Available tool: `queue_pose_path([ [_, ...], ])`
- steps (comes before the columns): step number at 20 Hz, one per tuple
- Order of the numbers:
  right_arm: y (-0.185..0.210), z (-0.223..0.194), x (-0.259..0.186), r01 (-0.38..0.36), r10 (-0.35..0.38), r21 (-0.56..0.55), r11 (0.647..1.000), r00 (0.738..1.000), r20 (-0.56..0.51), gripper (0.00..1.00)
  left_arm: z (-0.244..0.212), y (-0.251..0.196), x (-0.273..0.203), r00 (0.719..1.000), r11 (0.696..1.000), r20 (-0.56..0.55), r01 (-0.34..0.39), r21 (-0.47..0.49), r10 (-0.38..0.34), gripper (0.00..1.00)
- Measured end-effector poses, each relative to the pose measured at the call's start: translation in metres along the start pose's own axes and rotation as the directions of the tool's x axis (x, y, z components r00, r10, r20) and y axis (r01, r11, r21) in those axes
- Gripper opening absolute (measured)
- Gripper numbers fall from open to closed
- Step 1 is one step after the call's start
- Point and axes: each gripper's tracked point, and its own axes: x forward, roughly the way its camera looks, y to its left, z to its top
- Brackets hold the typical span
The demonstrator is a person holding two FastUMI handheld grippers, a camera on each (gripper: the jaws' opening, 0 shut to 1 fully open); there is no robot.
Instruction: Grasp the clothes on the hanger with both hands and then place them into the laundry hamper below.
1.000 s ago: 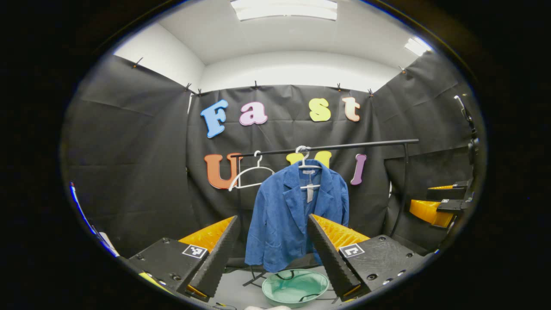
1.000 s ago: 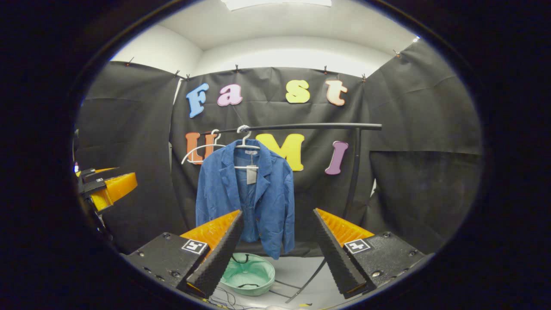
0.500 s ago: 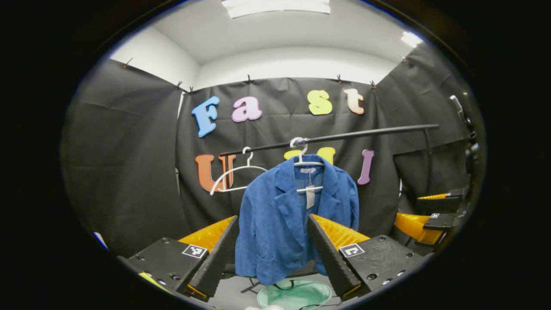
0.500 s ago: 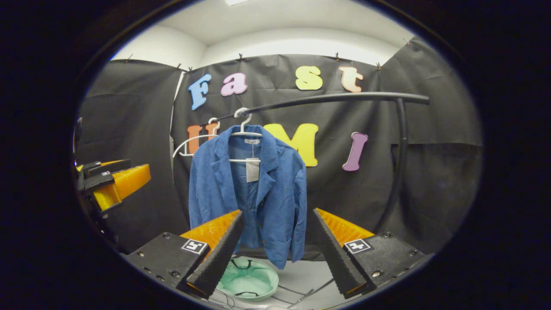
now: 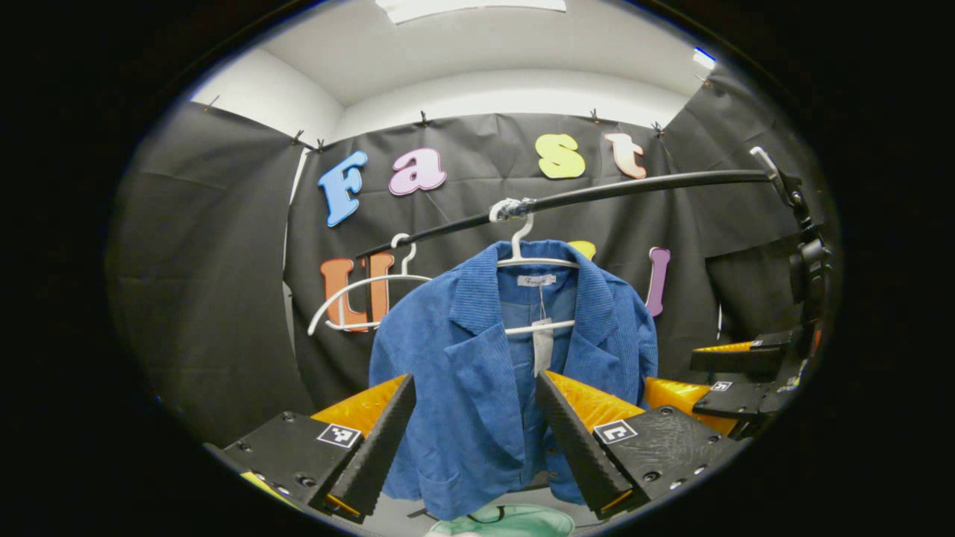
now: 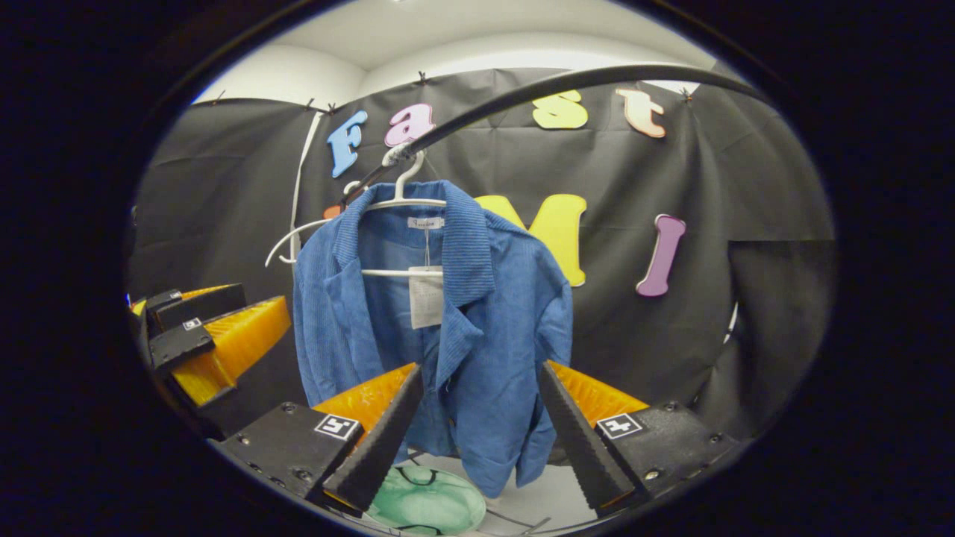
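A: Anything new?

B: I've closed in. The blue jacket (image 5: pixel 515 373), on its white hanger (image 5: pixel 533 261) from the rail (image 5: pixel 634 190), looms larger than a second ago, and less of the green hamper (image 6: pixel 425 507) below shows.

A: Fingers?

B: Left gripper (image 5: pixel 474 436) and right gripper (image 6: pixel 477 432) both spread wide, holding nothing. I judge the grasp is next.
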Motion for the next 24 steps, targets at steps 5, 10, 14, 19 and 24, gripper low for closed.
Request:
queue_pose_path([
  [5, 0.004, 0.008, 0.061, -0.027, 0.027, 0.016, 0.999, 1.0, -0.005, 1.0, -0.011, 0.003, 0.05, 1.0, 1.0, -0.004, -0.016, 0.0, 0.016, 0.98],
  [10, 0.005, 0.01, 0.095, -0.024, 0.025, 0.044, 0.999, 1.0, -0.01, 0.93, -0.024, 0.008, 0.087, 0.999, 0.999, -0.013, -0.042, 0.019, 0.042, 0.98],
  [14, 0.005, 0.006, 0.119, -0.012, 0.014, 0.057, 0.998, 0.999, -0.031, 0.87, -0.036, 0.009, 0.108, 0.997, 0.997, -0.038, -0.07, 0.018, 0.071, 0.99],
  [19, -0.004, 0.004, 0.131, -0.01, 0.013, 0.069, 0.998, 0.999, -0.041, 0.58, -0.05, 0.008, 0.122, 0.993, 0.996, -0.08, -0.09, 0.022, 0.092, 0.73],
  [24, -0.008, 0.004, 0.133, -0.094, 0.101, 0.139, 0.986, 0.994, -0.043, 0.17, -0.062, 0.018, 0.124, 0.983, 0.995, -0.157, -0.097, 0.023, 0.099, 0.23],
])
